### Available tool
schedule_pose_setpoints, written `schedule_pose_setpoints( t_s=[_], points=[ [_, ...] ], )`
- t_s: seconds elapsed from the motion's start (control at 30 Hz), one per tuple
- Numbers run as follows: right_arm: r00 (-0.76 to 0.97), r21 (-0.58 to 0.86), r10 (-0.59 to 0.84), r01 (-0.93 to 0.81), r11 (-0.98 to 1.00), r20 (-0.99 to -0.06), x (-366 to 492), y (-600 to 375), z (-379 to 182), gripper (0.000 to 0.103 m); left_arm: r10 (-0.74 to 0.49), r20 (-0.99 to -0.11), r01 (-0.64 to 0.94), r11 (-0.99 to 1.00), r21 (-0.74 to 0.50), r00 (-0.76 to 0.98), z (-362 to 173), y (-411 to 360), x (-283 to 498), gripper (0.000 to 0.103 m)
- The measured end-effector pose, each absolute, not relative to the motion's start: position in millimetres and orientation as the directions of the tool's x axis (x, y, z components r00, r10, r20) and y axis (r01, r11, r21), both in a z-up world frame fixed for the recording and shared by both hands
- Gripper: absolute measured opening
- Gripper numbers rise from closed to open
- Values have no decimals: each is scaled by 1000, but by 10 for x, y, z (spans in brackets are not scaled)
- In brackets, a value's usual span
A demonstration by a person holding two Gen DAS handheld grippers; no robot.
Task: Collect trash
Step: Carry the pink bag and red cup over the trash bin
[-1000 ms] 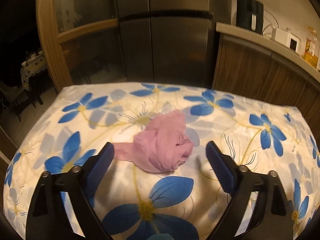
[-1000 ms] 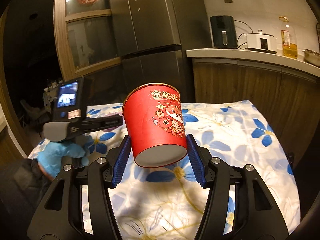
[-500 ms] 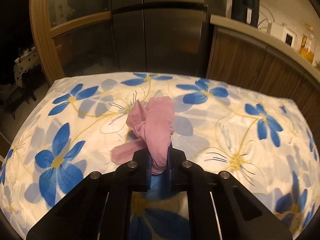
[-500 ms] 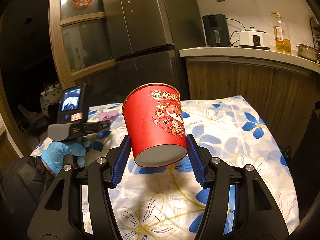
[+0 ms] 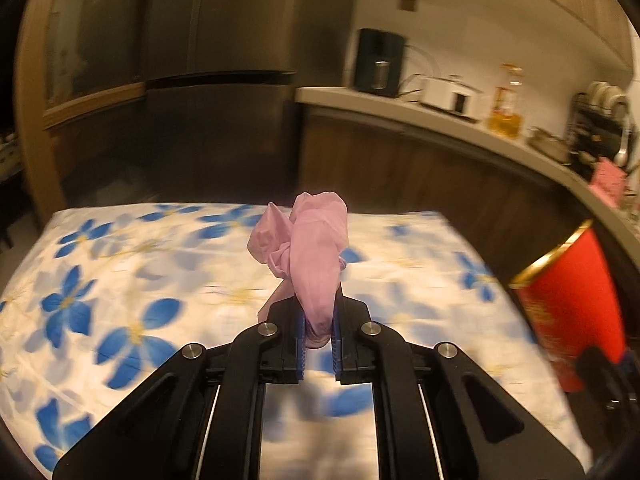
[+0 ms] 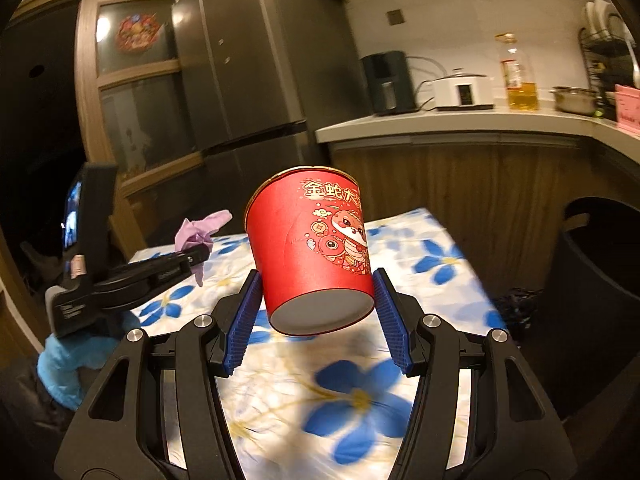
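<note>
My left gripper [image 5: 318,320] is shut on a crumpled pink glove [image 5: 310,252] and holds it up above the flowered tablecloth [image 5: 120,280]. The glove [image 6: 202,228] and the left gripper [image 6: 198,258] also show at the left of the right wrist view. My right gripper [image 6: 316,304] is shut on a red paper cup [image 6: 314,256] with gold print, tilted, held above the table. The cup [image 5: 568,312] shows at the right edge of the left wrist view.
A dark round bin [image 6: 600,280] stands on the floor to the right of the table. A fridge [image 6: 256,80] and a wooden counter [image 6: 460,128] with appliances and an oil bottle [image 6: 520,76] lie behind. A blue-gloved hand [image 6: 68,368] holds the left gripper.
My left gripper closed on the pink glove and lifted it off the table, swinging right. My right gripper with the cup has moved right, bringing the bin into view.
</note>
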State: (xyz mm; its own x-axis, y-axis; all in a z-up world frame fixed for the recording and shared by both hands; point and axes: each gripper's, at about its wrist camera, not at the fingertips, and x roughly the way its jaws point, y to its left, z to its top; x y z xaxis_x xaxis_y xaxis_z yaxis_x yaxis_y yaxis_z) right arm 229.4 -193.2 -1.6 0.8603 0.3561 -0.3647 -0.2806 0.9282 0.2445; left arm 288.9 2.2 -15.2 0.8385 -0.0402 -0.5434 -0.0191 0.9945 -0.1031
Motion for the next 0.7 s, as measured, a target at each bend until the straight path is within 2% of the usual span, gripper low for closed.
schedule_pose_setpoints(
  t_s=[0.4,0.7],
  points=[
    [943,252,104,-23,968,-315,1988,-3241,168,56,-288,-498,262,957,-122,818,61,-1452,2782,10],
    [945,242,-81,162,957,-316,1949,-4061,161,56,-489,-469,487,863,-135,736,120,-2559,2822,10]
  ],
)
